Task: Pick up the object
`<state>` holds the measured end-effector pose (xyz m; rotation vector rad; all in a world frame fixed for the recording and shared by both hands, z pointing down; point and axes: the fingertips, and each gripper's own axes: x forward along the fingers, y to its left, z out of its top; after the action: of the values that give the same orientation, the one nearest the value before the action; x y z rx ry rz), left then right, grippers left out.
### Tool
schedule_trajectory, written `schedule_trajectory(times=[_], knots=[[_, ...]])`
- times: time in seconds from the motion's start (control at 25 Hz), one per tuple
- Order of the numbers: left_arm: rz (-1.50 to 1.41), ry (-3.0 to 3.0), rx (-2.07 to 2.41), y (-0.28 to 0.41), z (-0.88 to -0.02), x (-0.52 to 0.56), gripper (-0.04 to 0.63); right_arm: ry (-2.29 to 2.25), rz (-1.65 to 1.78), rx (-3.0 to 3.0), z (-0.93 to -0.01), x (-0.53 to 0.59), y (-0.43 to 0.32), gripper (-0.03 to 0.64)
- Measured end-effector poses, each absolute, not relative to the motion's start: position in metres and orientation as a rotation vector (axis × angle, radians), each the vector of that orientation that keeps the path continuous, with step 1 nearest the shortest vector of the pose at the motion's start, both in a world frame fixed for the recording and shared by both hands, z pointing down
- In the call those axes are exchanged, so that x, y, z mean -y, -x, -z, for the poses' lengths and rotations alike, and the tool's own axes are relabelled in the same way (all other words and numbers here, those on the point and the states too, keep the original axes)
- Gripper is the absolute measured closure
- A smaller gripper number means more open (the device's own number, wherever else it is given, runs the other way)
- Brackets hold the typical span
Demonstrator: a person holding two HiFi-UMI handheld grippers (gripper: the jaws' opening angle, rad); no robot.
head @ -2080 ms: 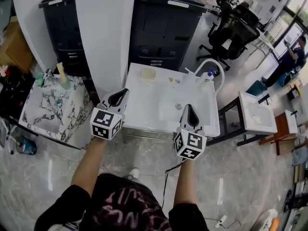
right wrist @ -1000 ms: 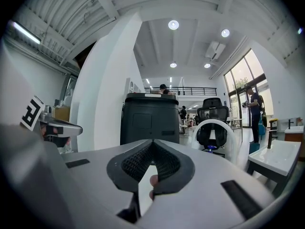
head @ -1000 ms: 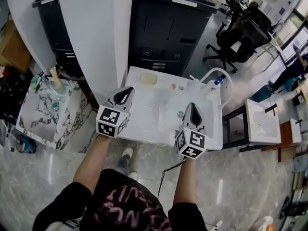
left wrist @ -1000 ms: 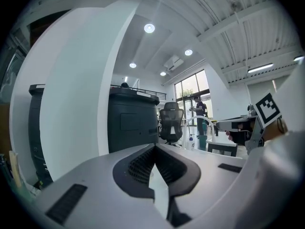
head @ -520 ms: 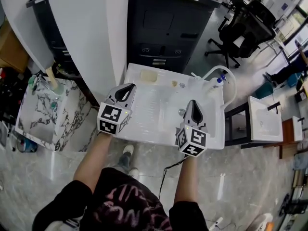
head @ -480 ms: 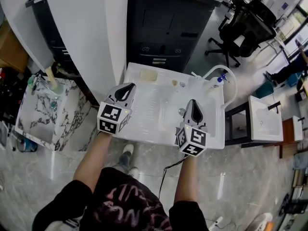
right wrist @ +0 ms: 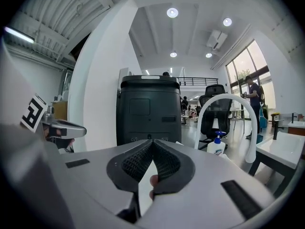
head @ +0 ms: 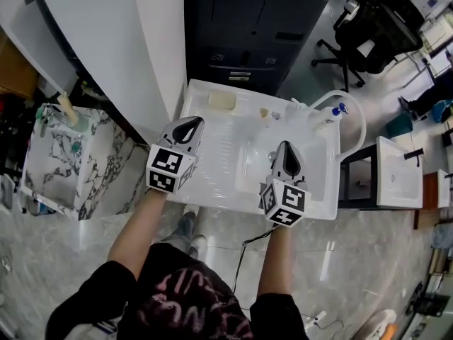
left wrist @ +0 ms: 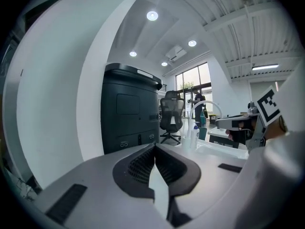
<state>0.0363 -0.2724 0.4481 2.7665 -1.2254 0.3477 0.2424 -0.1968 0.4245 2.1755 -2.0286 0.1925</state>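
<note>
Both tools clenched, nothing in them: left tool (head: 190,127) over the counter's (head: 212,183) left edge, right tool (head: 285,151) over the basin (head: 315,161). Likely target is the pale yellow block (head: 222,100) at the counter's back left, well apart from both. Open the left jaws early, descend level, straddle it squarely.

Tiny items (head: 263,112) too small to identify; office chair (head: 375,16) cropped by top edge.
</note>
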Motion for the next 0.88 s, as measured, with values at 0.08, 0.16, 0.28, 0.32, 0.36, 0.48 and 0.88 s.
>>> schedule_trajectory(times=[0.08, 0.16, 0.28, 0.32, 0.36, 0.48, 0.88], knots=[[-0.362, -2.757, 1.233, -0.039, -0.452, 0.279, 0.58, -2.174, -0.203, 2.022, -0.428, 0.202, -0.246, 0.601], [-0.368, -2.748, 1.24, -0.039, -0.455, 0.285, 0.573, -2.173, -0.206, 2.02, -0.429, 0.207, -0.248, 0.601], [-0.379, -2.744, 1.186, -0.047, -0.461, 0.286, 0.328, -2.176, -0.205, 2.023, -0.429, 0.21, -0.248, 0.601], [-0.38, -2.742, 1.168, -0.049, -0.462, 0.286, 0.245, -2.177, -0.205, 2.024, -0.429, 0.21, -0.248, 0.601], [-0.378, -2.74, 1.159, -0.051, -0.462, 0.285, 0.204, -2.177, -0.205, 2.025, -0.429, 0.211, -0.247, 0.601], [-0.373, -2.733, 1.153, -0.051, -0.463, 0.285, 0.187, -2.174, -0.203, 2.029, -0.428, 0.211, -0.244, 0.601], [-0.431, -2.685, 1.163, -0.059, -0.49, 0.304, 0.161, -2.182, -0.227, 2.015, -0.437, 0.219, -0.245, 0.601]])
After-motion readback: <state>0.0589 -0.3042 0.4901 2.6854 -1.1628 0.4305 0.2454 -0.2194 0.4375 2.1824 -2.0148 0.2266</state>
